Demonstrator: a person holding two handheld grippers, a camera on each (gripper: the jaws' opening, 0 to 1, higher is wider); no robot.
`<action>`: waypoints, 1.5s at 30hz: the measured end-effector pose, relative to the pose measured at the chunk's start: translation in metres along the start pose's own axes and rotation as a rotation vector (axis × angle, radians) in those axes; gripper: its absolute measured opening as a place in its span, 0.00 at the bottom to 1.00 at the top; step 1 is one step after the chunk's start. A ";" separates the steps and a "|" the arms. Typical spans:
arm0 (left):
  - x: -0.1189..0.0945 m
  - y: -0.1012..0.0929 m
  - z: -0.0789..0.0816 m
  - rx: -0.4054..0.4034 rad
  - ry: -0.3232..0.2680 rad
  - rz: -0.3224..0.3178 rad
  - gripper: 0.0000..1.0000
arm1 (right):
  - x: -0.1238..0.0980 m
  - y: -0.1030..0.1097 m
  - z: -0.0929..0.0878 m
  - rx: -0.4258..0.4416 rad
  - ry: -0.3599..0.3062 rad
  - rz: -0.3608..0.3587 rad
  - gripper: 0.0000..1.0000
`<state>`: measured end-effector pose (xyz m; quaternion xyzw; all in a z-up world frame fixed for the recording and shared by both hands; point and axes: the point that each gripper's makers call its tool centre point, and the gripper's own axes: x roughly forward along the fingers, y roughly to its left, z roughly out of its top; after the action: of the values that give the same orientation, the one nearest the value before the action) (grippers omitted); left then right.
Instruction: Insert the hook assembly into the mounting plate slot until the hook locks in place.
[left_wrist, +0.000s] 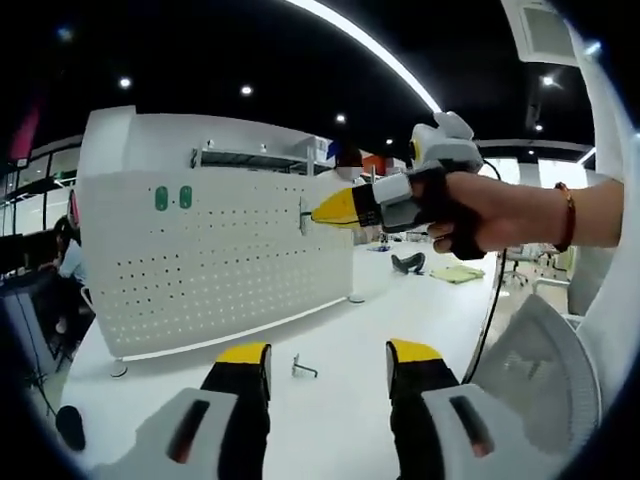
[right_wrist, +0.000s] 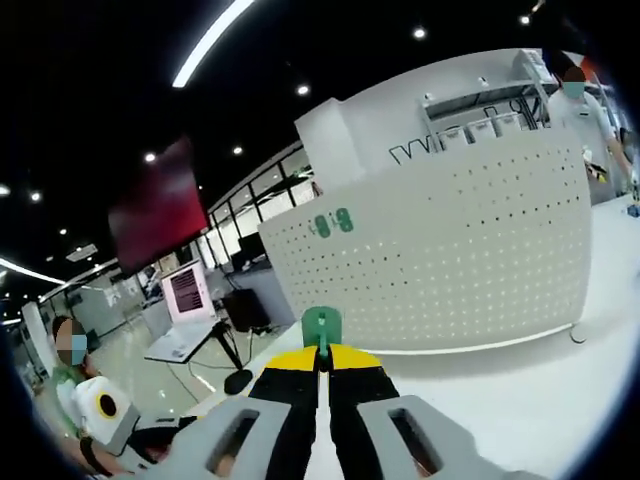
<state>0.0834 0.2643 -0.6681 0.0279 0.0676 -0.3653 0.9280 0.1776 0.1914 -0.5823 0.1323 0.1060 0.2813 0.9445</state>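
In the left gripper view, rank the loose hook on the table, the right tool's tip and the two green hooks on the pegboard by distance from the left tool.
1. Loose hook, on the table between the left tool jaws.
2. Right tool tip, upper centre, at the pegboard.
3. Green hooks, upper left.

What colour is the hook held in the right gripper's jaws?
Green: the hook shows best in the right gripper view.

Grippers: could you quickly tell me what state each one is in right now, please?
Left gripper: open, holding nothing.
Right gripper: shut on the green hook, near the pegboard.
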 end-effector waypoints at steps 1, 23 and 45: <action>0.000 0.000 0.000 -0.007 0.001 0.000 0.49 | 0.002 -0.001 0.003 -0.018 -0.007 -0.008 0.01; -0.025 0.009 0.001 -0.063 0.023 0.047 0.73 | 0.031 0.002 0.039 -0.114 -0.094 -0.100 0.01; -0.032 0.009 0.006 -0.041 0.006 0.040 0.76 | 0.076 0.003 0.069 -0.176 -0.128 -0.145 0.01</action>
<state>0.0671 0.2919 -0.6578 0.0112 0.0771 -0.3451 0.9353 0.2572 0.2233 -0.5264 0.0587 0.0297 0.2113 0.9752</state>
